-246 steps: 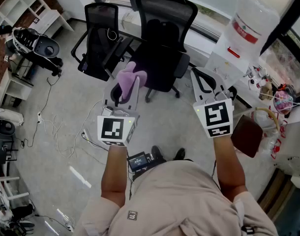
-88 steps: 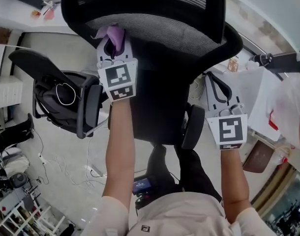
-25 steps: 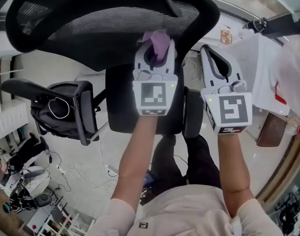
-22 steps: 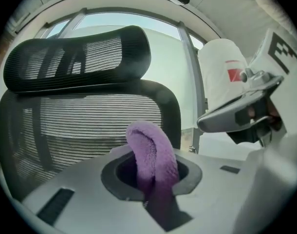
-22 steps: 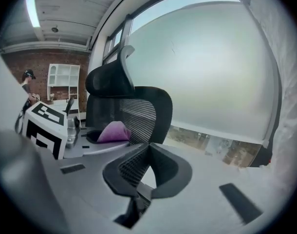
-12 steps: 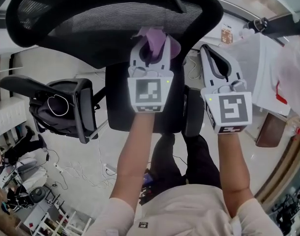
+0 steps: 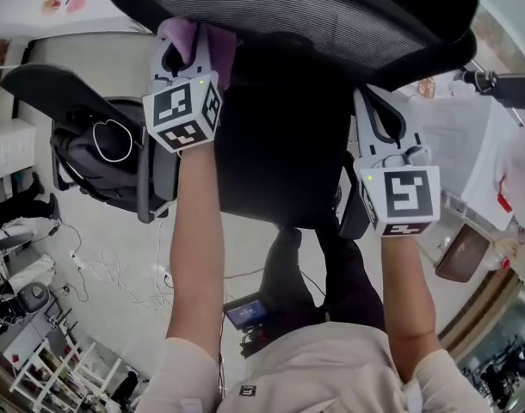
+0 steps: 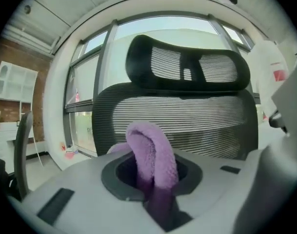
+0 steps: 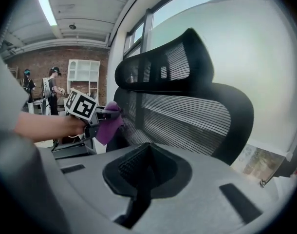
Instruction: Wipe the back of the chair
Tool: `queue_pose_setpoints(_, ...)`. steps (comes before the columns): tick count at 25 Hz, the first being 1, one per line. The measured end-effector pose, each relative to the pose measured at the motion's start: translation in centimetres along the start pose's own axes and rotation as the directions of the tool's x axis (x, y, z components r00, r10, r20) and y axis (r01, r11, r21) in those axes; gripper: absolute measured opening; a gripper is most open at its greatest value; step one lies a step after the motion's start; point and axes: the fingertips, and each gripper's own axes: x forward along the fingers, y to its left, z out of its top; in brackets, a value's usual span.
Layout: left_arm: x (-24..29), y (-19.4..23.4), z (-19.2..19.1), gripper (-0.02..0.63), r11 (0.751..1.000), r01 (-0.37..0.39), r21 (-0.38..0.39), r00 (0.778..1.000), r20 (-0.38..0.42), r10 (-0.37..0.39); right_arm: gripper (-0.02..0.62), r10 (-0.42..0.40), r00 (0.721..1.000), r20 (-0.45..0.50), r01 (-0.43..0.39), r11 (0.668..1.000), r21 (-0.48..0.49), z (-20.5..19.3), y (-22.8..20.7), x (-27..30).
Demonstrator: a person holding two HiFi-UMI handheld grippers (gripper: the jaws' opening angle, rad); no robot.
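Head view, looking steeply down: a black mesh chair back (image 7: 331,11) fills the top of the frame, with the seat dark below it. The left gripper (image 7: 189,48) reaches up to the chair back's lower left edge. Its jaws are clenched on a purple cloth (image 7: 183,33), which bunches out beyond the jaw tips and sits against the frame of the chair back. The right gripper (image 7: 372,114) hangs lower, beside the chair's right side, just under the right end of the chair back. Its jaws are pressed together and hold nothing. A second black chair (image 7: 82,157) stands on the floor (image 7: 108,256) to the left, with a loop of white cable lying on it.

Left gripper view: the cloth rises in a folded hump from the narrow slot between the jaws, gripped tightly at its lower end. Straight ahead is the ribbed mesh of the chair back, and above it the headrest (image 8: 187,67), with windows behind.

Right gripper view: the black ribbed jaws meet in a thin closed line with nothing between them. The chair back curves across the right and centre of the frame. At its left edge the other gripper holds the cloth against the mesh. Far behind, two people stand near white shelves (image 9: 83,82) and a brick wall.
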Motion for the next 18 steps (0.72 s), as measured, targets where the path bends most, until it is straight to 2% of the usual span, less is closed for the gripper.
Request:
queue_pose_setpoints(3, 0.0, 1.0, -0.7, 0.080, 1.000, -0.002, -0.016, 1.000, -0.010, 0.002, -0.005, 0.015, 1.000, -0.005, -0.015, 1.000, -0.019, 0.4, 1.5, 0.5)
queue_pose_setpoints(10, 1.2, -2.7, -1.2, 0.080, 0.998, 0.053, -0.034, 0.999, -0.013, -0.053, -0.005, -0.009, 1.000, -0.012, 0.009, 1.000, -0.028, 0.0, 0.4, 0.0)
queue_pose_setpoints(14, 1.1, -7.6, -1.4, 0.080, 0.992, 0.117, -0.046, 0.993, -0.006, -0.117, -0.005, -0.032, 0.999, -0.013, 0.032, 0.999, 0.000, -1.0, -1.1, -0.9)
queue_pose_setpoints(18, 0.9, -16.1, -2.1, 0.080, 0.970, 0.244, -0.020, 0.970, -0.005, -0.244, -0.005, -0.057, 0.998, -0.017, 0.058, 0.998, 0.014, -2.0, -2.9, -2.1)
